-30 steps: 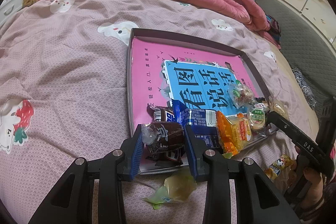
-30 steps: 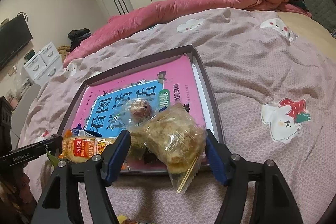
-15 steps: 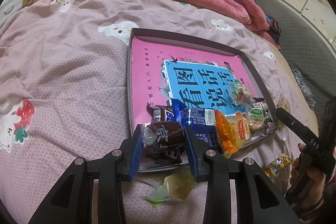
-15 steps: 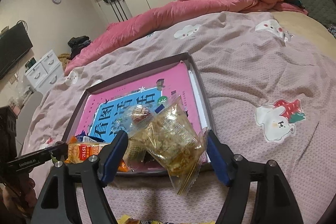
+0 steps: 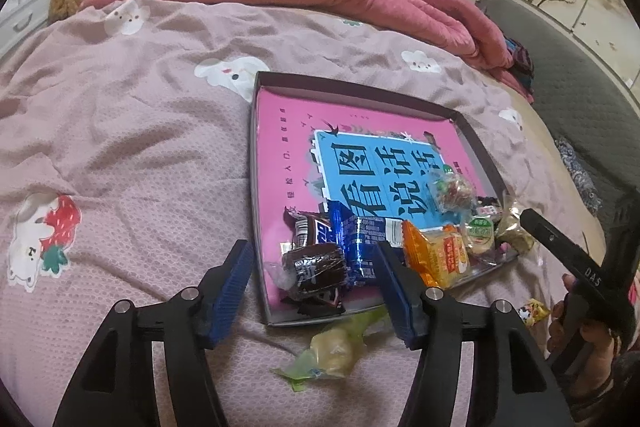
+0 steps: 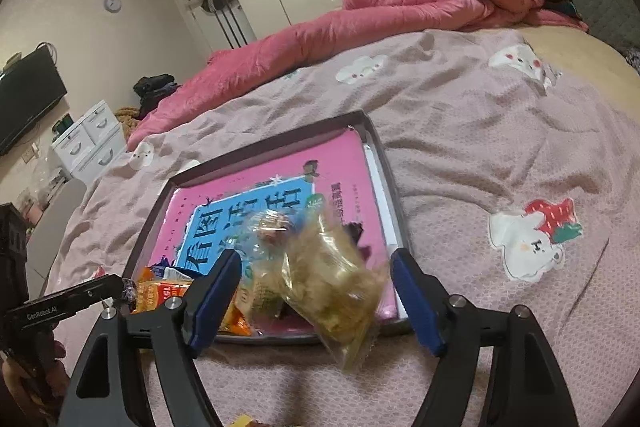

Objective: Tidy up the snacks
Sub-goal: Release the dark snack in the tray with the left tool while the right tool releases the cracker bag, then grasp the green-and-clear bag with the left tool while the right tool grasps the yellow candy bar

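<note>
My left gripper (image 5: 316, 277) has just been opening: its blue pads now stand clear on either side of the dark brown wrapped snack (image 5: 314, 267), which lies in the near left corner of the tray (image 5: 360, 91), touching neither pad. Just right of it, in a row along the tray's near edge, lie a blue packet (image 5: 364, 235), an orange packet (image 5: 436, 259) and a small round green-labelled snack (image 5: 480, 233), with a clear-wrapped candy (image 5: 450, 187) a little farther in. The tray sits on the pink bedspread (image 5: 120, 131), its floor covered by a pink and blue book cover (image 5: 372, 163). A pale green wrapped sweet (image 5: 334, 351) lies on the bedspread just outside the tray's near edge — between my left fingers in the view, but lower down.

My right gripper (image 6: 318, 293) has also been widening, and its jaws stand apart. The clear bag of crumbly yellow-brown snack (image 6: 332, 283) is between them, blurred, over the tray's near right corner (image 6: 394, 323) — I see no pad touching it. The other gripper's black finger (image 6: 68, 301) shows at the far left of that view, over a hand (image 6: 20, 383).
</note>
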